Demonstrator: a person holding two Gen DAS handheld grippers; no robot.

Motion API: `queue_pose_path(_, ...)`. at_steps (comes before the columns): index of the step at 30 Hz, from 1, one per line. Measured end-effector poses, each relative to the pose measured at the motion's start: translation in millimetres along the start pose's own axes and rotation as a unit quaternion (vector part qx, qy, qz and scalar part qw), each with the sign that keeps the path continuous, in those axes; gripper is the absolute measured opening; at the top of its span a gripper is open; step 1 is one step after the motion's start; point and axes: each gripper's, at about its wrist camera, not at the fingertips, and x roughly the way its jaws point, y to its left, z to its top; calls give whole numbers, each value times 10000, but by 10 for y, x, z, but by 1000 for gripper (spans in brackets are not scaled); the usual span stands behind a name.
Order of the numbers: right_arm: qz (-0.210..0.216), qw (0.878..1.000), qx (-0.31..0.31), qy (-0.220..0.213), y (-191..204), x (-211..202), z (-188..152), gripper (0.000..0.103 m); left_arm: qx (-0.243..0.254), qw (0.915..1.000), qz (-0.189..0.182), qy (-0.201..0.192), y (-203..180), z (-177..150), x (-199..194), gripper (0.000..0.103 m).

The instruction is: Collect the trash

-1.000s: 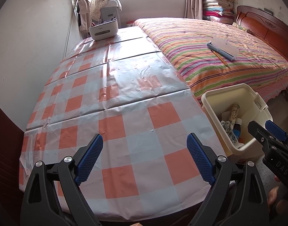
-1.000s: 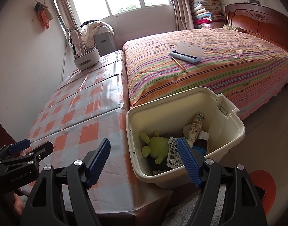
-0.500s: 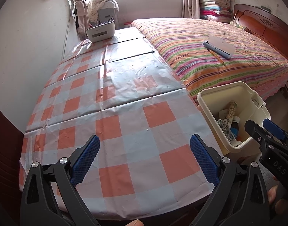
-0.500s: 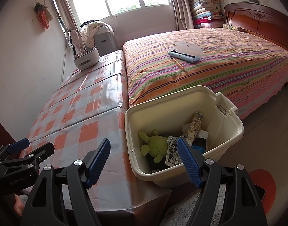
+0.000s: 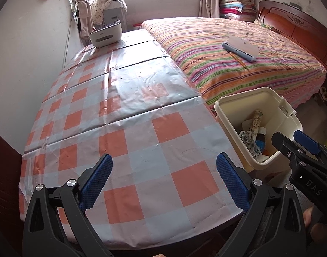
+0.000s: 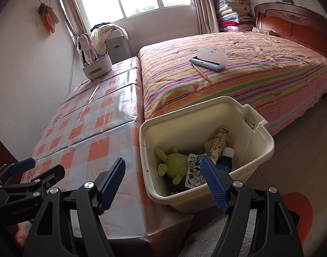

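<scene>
**Both grippers empty beside a part-filled bin**

The cream bin [image 6: 262, 143] stands on the floor in the gap between the checked table [image 5: 125, 141] and the striped bed [image 5: 238, 68], touching or just beside the table's corner, which looks a sensible spot: anything swept off either surface has a short way to fall. Inside it lie a green plush toy [image 6: 174, 162], a printed foil pouch [image 6: 194, 171], a patterned tube [image 6: 220, 141] leaning against the wall, and a dark bottle with a white cap [image 6: 226, 158].

The left gripper [image 5: 163, 177] hangs over the near end of the table with its jaws spread as wide as they go and nothing between them; the cloth beneath is bare. The right gripper [image 6: 163, 182] points down toward the bin's near rim, its jaws roughly two-thirds apart and also holding nothing, the bin's contents merely showing through the gap.

On the bed, well apart from the bin, lie a pencil [image 6: 200, 71] and, just beside it, a blue-edged flat case [image 6: 208, 61]. At the table's far end sits a white caddy [image 5: 105, 35]. Judging by the bare table, the pencil and case may be the next pickings, though whether they count as trash cannot be told
</scene>
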Motion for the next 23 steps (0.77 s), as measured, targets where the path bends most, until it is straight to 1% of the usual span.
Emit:
queue_pose_path(3, -9, 10000, -1, 17, -3, 12, -1, 72, 124, 9996, -194, -131, -67, -11, -27, 96)
queue_pose_path(6, -19, 10000, 13, 40, -17, 33, -4, 72, 209, 9985, -481, -133, -130, -17, -31, 96)
queue_pose_path(8, -29, 10000, 27, 50, -29, 46, -5, 72, 219, 9981, -560, -99, -159, -18, -20, 96)
queue_pose_path(16, -72, 9999, 69, 68, -78, 85, 10, 72, 350, 9988, -321, -108, -236, -16, 21, 96)
queue_pose_path(19, -72, 9999, 89, 76, -86, 99, 19, 72, 323, 9991, -209, -149, -219, -13, 16, 96)
queue_pose_path(23, -70, 9999, 67, 77, -70, 113, 32, 72, 276, 9994, -163, -162, -176, -1, 16, 96)
